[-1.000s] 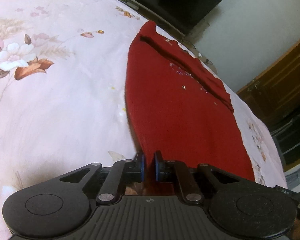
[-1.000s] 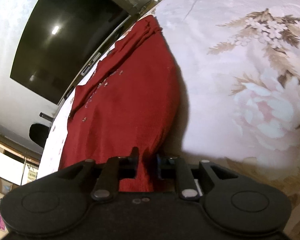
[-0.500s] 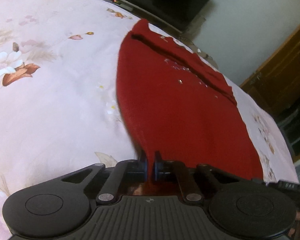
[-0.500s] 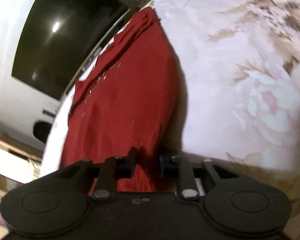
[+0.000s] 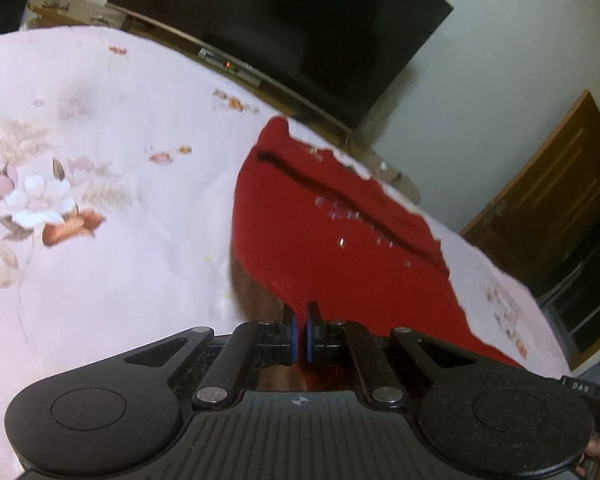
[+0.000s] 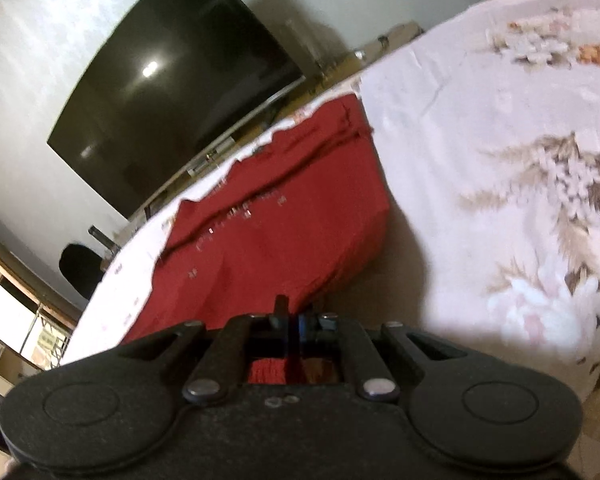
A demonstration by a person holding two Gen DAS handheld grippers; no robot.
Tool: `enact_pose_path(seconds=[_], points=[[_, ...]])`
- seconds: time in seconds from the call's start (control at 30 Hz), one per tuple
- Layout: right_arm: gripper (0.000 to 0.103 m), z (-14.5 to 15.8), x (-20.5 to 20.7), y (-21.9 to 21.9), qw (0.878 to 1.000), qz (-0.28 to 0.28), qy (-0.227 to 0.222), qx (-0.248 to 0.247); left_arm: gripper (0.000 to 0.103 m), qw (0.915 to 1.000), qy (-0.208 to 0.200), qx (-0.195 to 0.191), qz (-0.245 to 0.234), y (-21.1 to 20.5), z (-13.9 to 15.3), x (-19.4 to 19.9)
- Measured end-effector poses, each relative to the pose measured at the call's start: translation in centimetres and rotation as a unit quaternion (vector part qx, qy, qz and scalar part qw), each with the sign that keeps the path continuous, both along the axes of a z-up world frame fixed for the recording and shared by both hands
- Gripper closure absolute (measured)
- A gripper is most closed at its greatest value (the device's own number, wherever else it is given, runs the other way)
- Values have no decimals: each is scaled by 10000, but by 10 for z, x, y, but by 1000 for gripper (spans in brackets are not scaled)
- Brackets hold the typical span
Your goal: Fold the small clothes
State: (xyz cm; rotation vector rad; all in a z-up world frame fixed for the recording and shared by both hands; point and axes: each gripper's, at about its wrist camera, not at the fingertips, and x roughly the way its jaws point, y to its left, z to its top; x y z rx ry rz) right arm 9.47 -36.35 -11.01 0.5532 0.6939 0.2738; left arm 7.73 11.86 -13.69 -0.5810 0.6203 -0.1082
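A small red garment (image 5: 332,240) with sparkly studs lies on a floral bedsheet (image 5: 100,200). Its near edge is lifted off the bed and its far end rests near the bed's far edge. My left gripper (image 5: 299,320) is shut on the garment's near left corner. My right gripper (image 6: 294,320) is shut on the near right corner of the same garment (image 6: 284,232), which hangs in a fold above the sheet (image 6: 500,200). The cloth between the two grippers sags and casts a shadow on the bed.
A large dark TV (image 5: 300,32) stands on a low stand beyond the bed's far edge; it also shows in the right wrist view (image 6: 172,92). A brown wooden door (image 5: 560,200) is at the right. A black chair (image 6: 80,272) stands at the left.
Both grippers have risen and tilted up with the garment's near edge. The TV and wall now fill the top of both views, and the cloth's near part hangs higher off the bed.
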Motion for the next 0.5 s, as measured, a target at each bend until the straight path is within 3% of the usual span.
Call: enact_pose_path(seconds=[0.13,0.5], points=[[98,14,4,7,9997,-5,-225,-85,99,9994,-286,-80,169,6,16,4],[98,67,35,12,9945,-162,-970,-372,99,9954,-902,321,70,11,84,60]])
